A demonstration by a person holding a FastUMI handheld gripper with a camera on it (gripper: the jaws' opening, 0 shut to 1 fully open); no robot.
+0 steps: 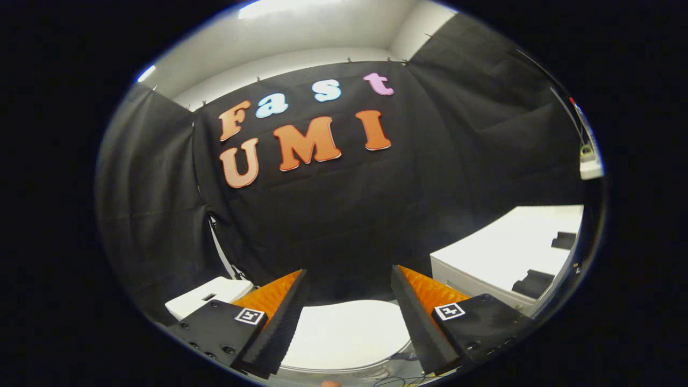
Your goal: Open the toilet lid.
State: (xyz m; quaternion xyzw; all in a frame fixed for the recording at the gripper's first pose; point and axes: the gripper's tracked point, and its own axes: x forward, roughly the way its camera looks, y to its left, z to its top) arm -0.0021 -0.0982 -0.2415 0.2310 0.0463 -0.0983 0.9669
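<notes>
Fingers [349, 290] spread wide apart, gripping nothing. White toilet lid [346, 333] lies closed and flat between and below them; its near part and both sides are hidden by the fingers, so its long axis is hard to judge, though it seems to run near to far. White worktop [505, 252] at right, carrying dark blocks [532, 282], partly cut off. Small white box [207, 295] at left, half hidden.
</notes>
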